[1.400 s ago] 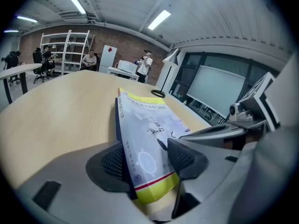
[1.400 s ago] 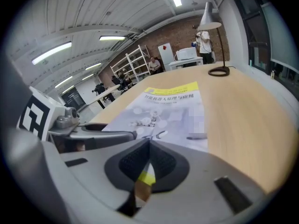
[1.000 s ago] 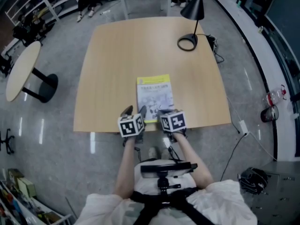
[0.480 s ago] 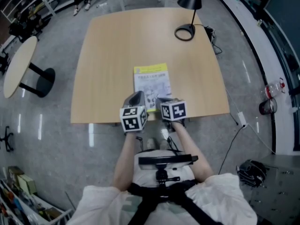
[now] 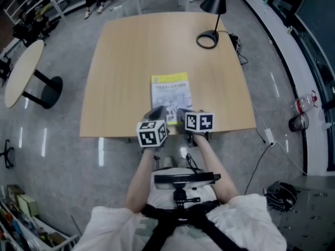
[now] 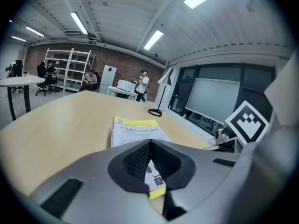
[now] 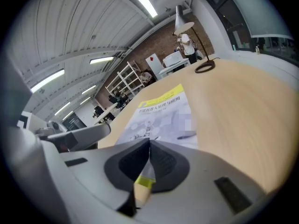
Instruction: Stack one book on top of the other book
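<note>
step: grasp | left gripper (image 6: 149, 143), right gripper (image 7: 149, 144) both clamped on yellow-and-white paperback book (image 5: 171, 90) near edge, lower centre | next: lift level; second book unseen

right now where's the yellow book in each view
Head view: yellow book on the table, toward its near edge.
Left gripper view: book at centre.
Right gripper view: book at centre, slanting up-right.
Shared landmark: black desk lamp beyond the book.
</note>
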